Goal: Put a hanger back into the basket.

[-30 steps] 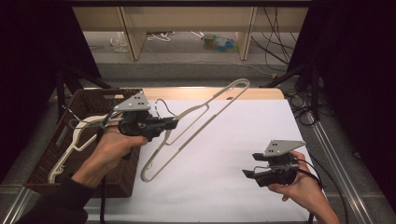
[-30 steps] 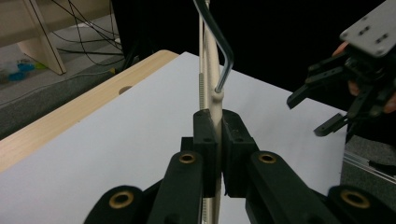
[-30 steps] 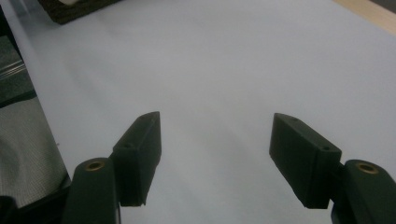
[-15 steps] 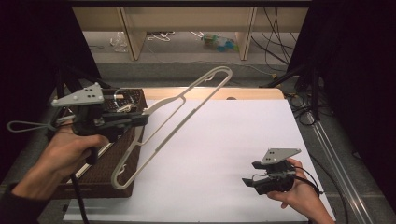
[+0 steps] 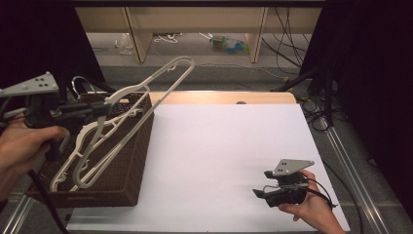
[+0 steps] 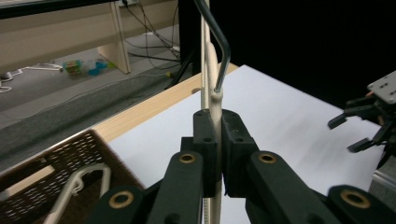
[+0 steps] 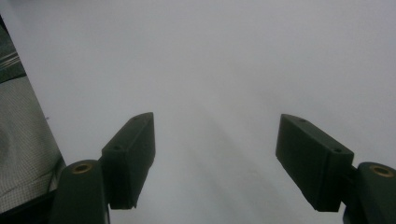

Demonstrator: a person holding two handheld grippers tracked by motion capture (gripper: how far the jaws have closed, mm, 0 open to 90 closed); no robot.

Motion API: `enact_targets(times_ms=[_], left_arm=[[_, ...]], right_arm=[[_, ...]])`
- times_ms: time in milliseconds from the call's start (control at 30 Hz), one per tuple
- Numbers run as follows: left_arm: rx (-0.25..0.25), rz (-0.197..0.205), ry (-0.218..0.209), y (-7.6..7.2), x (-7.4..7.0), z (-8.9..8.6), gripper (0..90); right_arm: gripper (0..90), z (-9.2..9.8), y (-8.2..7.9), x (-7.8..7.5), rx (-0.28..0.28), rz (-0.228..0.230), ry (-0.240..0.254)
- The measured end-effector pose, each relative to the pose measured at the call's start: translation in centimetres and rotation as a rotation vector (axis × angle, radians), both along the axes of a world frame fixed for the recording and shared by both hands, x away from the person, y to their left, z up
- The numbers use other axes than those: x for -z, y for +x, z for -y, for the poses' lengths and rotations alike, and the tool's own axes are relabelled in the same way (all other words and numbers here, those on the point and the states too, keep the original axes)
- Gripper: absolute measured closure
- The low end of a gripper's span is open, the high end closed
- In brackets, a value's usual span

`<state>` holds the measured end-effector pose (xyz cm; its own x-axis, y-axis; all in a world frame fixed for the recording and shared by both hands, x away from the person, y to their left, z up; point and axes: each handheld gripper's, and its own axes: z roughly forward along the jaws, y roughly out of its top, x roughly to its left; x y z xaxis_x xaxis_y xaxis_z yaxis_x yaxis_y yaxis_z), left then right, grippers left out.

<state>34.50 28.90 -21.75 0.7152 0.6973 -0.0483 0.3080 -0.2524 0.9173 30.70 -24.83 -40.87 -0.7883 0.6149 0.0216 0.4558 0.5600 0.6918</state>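
The left gripper (image 5: 100, 109) pinches the white hanger (image 5: 146, 87) above the wicker basket (image 5: 131, 161) — not yet dropped in — while the right gripper (image 5: 260, 184) rests spread and empty.

A worktop (image 5: 234, 146) with a white sheet over it shows a strip of bare wood along its 12 o'clock edge. A brown woven basket (image 5: 124, 170) stands at 9 o'clock on it, with white hangers (image 5: 73, 165) inside.

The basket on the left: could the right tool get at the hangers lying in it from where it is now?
Probably not without moving far. The right tool hangs open near the white sheet's right corner, while the basket sits across it, with the left tool holding a hanger above the hangers inside.
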Motion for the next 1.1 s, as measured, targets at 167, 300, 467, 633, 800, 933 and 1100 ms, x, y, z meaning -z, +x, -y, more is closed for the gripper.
enact_targets(times_ms=[167,300,467,633,800,933,1100], left_arm=[[-0.048,0.014,0.030,1.1,0.3,-2.3,86.1],[-0.093,0.000,0.028,1.9,1.0,-4.1,86.1],[-0.121,-0.017,0.065,2.7,2.1,-5.8,86.1],[-0.140,-0.037,0.090,3.5,3.5,-7.2,86.1],[-0.154,-0.066,0.120,4.1,5.1,-8.4,86.1],[-0.163,-0.078,0.126,4.4,6.3,-9.1,86.1],[-0.176,-0.112,0.130,4.7,7.5,-10.0,86.1]], right_arm=[[28.9,-0.2,-0.1,0.5,-0.003,0.006,0.005],[28.9,-0.1,0.0,0.5,-0.004,0.020,0.002],[28.9,0.1,-0.1,0.3,0.007,-0.005,0.001],[28.9,0.1,-0.1,0.5,0.014,0.004,0.011],[29.0,0.3,0.0,0.5,0.004,0.005,0.001],[28.9,0.2,-0.1,0.6,0.015,0.004,0.010],[28.9,0.3,-0.1,0.5,0.008,-0.004,0.002]])
